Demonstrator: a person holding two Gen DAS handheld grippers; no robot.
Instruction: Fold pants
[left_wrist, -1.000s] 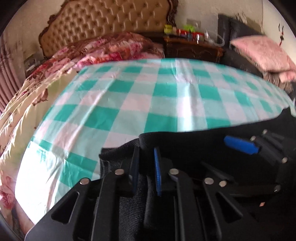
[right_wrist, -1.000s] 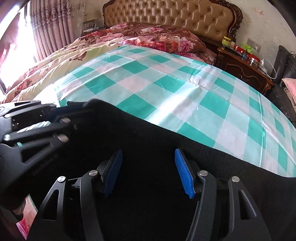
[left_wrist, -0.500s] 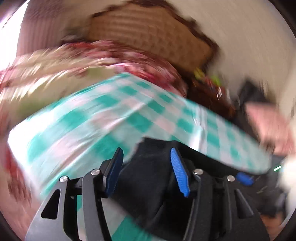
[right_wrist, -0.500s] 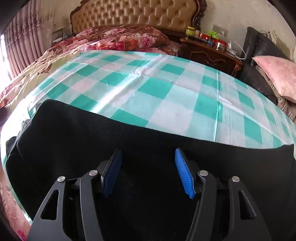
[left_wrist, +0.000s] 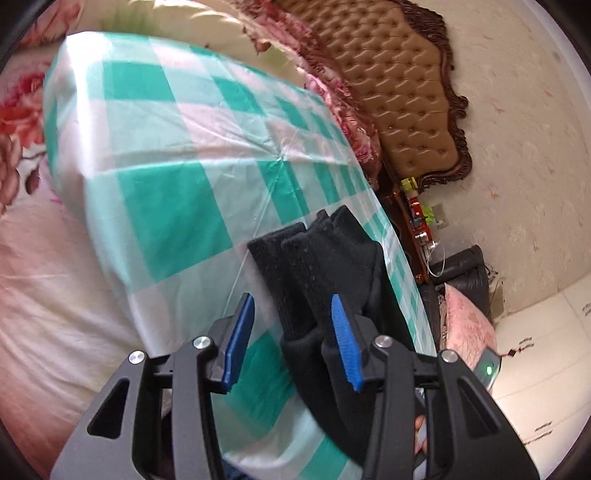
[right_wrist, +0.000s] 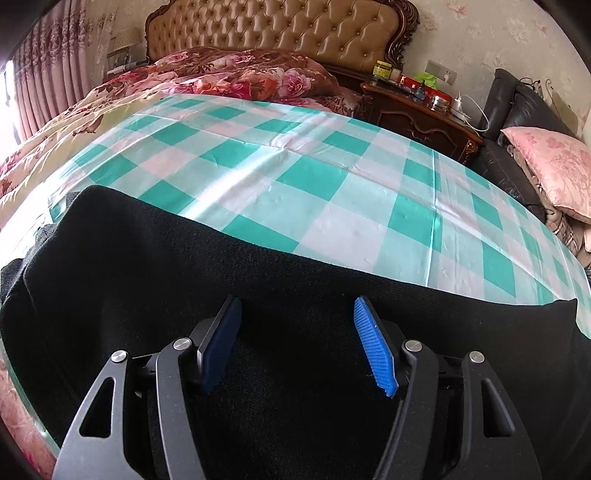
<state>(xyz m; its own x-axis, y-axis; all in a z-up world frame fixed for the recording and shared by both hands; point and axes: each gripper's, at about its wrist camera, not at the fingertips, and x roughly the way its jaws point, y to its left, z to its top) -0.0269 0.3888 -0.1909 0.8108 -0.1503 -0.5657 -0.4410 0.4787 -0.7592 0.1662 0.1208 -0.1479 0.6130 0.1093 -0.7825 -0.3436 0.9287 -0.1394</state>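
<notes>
Black pants (right_wrist: 295, 280) lay across the near edge of a green-and-white checked cloth (right_wrist: 332, 177) spread over the bed, folded lengthwise into a long band that ran from the left rim of the right wrist view to its right rim. The right gripper (right_wrist: 297, 343) hung over the middle of that band, its jaws apart and having just been widening; its blue pads (right_wrist: 373, 350) stood clear of the fabric, with only the flat cloth surface seen between them. In the left wrist view, which was rolled to one side, the left gripper (left_wrist: 291, 339) pointed at one end of the pants (left_wrist: 321, 266), where ribbed cuffs (left_wrist: 295, 243) lay stacked on the checked cloth (left_wrist: 177, 155). Its jaws were parted and had just been narrowing after a wider spread; a cuff lay between them, close against the right pad (left_wrist: 343, 343), while the left pad (left_wrist: 240, 332) stood well off the fabric, so nothing was clamped. Beyond the cloth were a floral quilt (right_wrist: 229, 74), a tufted headboard (right_wrist: 280, 29), a dark nightstand (right_wrist: 417, 110) and a pink pillow (right_wrist: 554, 162).
</notes>
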